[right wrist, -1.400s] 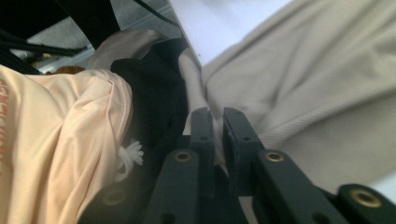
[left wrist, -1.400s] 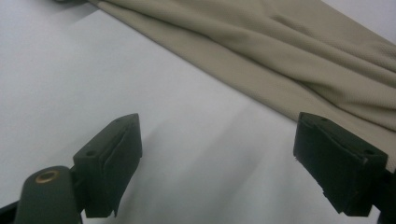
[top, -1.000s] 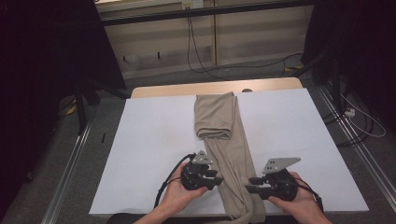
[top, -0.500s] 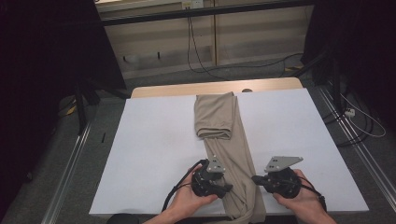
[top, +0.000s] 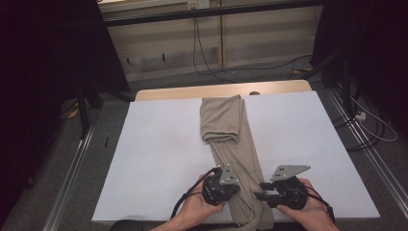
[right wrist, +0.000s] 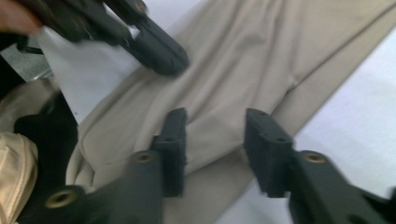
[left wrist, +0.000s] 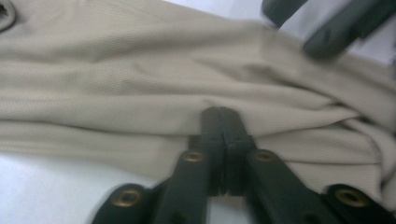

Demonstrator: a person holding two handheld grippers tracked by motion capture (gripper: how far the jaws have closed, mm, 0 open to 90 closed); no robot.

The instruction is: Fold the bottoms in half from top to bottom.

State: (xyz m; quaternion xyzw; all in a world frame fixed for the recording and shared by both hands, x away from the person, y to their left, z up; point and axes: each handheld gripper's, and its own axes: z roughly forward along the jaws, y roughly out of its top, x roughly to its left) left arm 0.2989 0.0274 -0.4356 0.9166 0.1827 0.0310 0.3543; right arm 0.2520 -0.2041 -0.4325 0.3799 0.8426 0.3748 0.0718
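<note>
Pinching a fold near the cloth's (top: 231, 144) left edge, the left tongs (left wrist: 223, 122) are closed tight on it; the right tongs (right wrist: 214, 140) stand half open over fabric, gripping nothing. The beige cloth lies lengthwise down the white counter (top: 154, 159), its near end spilling over the edge. Light, limp and slippery, I reckon: best grip bunched edges.

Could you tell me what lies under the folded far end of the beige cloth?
Under the fold of the beige cloth lies the cloth's own lower layer, on the white table. Anything beneath is covered.
</note>
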